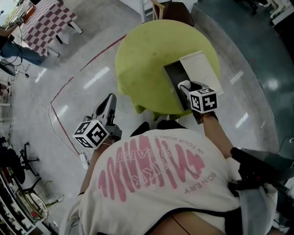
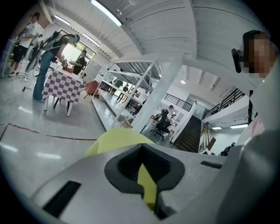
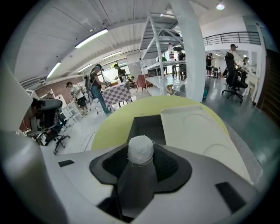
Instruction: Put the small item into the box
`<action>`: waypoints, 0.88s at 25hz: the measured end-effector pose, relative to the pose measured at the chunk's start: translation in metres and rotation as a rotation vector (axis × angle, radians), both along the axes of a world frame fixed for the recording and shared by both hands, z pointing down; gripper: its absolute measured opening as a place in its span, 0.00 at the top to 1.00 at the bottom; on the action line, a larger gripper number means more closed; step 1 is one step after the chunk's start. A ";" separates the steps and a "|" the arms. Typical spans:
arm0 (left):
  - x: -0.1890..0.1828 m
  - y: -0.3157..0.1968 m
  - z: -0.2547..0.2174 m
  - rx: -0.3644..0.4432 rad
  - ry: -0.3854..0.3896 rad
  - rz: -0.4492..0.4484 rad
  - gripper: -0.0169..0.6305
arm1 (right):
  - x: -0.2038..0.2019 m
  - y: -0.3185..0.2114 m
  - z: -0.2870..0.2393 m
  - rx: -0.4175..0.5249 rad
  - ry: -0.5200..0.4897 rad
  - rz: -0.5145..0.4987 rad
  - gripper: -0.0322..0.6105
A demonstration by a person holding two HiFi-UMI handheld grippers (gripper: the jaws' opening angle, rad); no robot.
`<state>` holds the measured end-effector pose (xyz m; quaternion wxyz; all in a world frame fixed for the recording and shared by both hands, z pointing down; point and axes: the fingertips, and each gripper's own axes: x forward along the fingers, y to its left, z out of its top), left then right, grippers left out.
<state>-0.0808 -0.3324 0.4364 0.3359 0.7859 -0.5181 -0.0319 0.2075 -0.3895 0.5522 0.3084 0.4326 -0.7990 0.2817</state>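
Observation:
On a round yellow-green table (image 1: 142,59) lies an open black box (image 1: 177,78), its white lid (image 1: 200,69) flat beside it on the right. My right gripper (image 1: 186,87) hovers at the box's near end, shut on the small item (image 3: 140,151), which has a grey body and a rounded white top. In the right gripper view the box (image 3: 146,127) lies just beyond the item, with the lid (image 3: 192,131) to its right. My left gripper (image 1: 109,103) hangs over the floor left of the table, with nothing in it. Its jaws (image 2: 146,175) look shut.
A red tape line (image 1: 69,82) and a cable run across the grey floor to the left. A table with a checkered cloth (image 1: 46,20) stands at the far left, and a chair (image 1: 177,9) behind the round table. An office chair (image 1: 18,160) sits near left.

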 end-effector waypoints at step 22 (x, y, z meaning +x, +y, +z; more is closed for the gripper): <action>-0.020 0.008 0.009 -0.022 0.004 -0.022 0.96 | -0.002 0.004 0.031 -0.070 0.145 -0.040 0.68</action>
